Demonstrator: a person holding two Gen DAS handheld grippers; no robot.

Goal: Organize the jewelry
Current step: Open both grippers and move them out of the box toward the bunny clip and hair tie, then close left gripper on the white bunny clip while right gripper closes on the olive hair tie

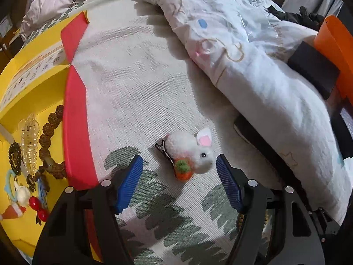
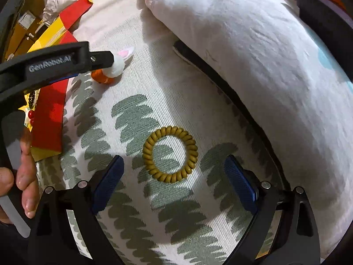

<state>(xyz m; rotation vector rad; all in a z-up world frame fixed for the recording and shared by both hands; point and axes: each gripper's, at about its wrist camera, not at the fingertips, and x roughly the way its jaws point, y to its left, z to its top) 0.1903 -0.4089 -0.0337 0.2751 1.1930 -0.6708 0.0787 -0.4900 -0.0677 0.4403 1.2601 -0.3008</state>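
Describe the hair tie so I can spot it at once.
On the leaf-patterned sheet, beside the white duvet, it lies flat just ahead of the open right gripper. The hair tie is a mustard spiral-coil ring, unlike the fluffy bunny clip further off.

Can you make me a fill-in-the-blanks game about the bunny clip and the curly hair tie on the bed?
1. The fluffy bunny clip lies on the bedsheet between the fingers of the ____ gripper.
2. The spiral hair tie in front of the right gripper is mustard ____ in colour.
3. The bead bracelets already lie inside the ____ box.
4. Both grippers' jaws stand ____.

Missing words: left; yellow; yellow; open
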